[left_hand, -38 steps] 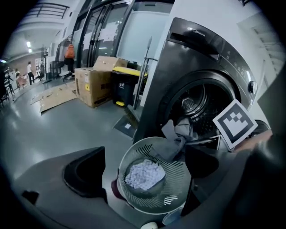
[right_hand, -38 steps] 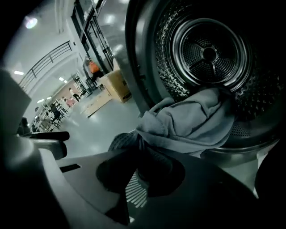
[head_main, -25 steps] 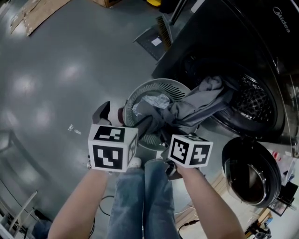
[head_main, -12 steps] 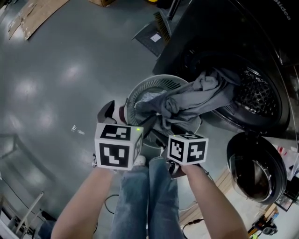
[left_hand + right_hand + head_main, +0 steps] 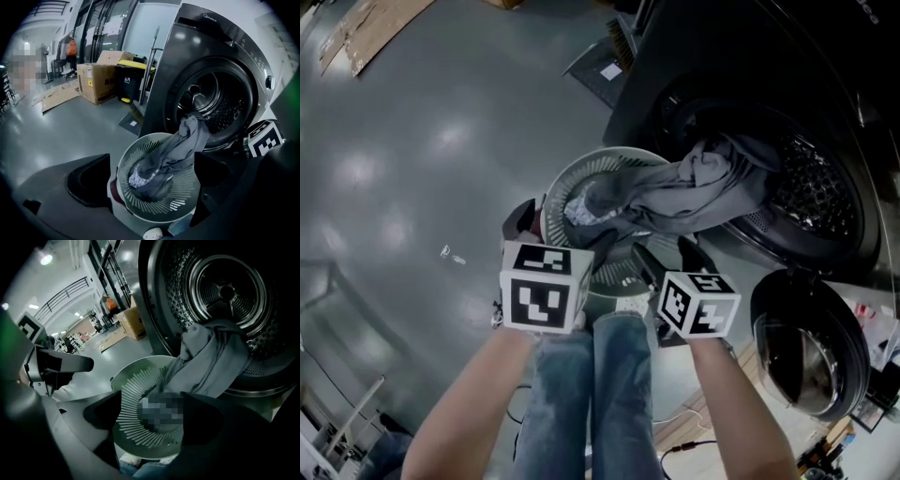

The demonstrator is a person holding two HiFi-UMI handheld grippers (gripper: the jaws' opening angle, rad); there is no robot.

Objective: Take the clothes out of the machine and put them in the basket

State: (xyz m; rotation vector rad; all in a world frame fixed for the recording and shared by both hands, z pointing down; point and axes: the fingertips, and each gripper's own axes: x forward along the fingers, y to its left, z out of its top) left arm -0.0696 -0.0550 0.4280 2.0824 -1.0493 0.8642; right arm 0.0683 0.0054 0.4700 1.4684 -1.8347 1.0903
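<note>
Grey garment [image 5: 187, 140], mid-frame: draped drum [image 5: 220, 105] to basket [image 5: 183, 199]. Right gripper [image 5: 154, 416] jaws just opened, empty; left gripper [image 5: 154, 180] likewise released. Advise regrasping drum-end bunch.

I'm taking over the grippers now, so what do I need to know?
Left gripper: open, empty, by the basket.
Right gripper: jaws have just been opening, nothing between them.
Grey garment: one end in the basket, the rest hanging out of the machine's drum.
Done: garment partly across; a pale cloth is already in the basket.
Left: pull the rest of the garment into the basket.
</note>
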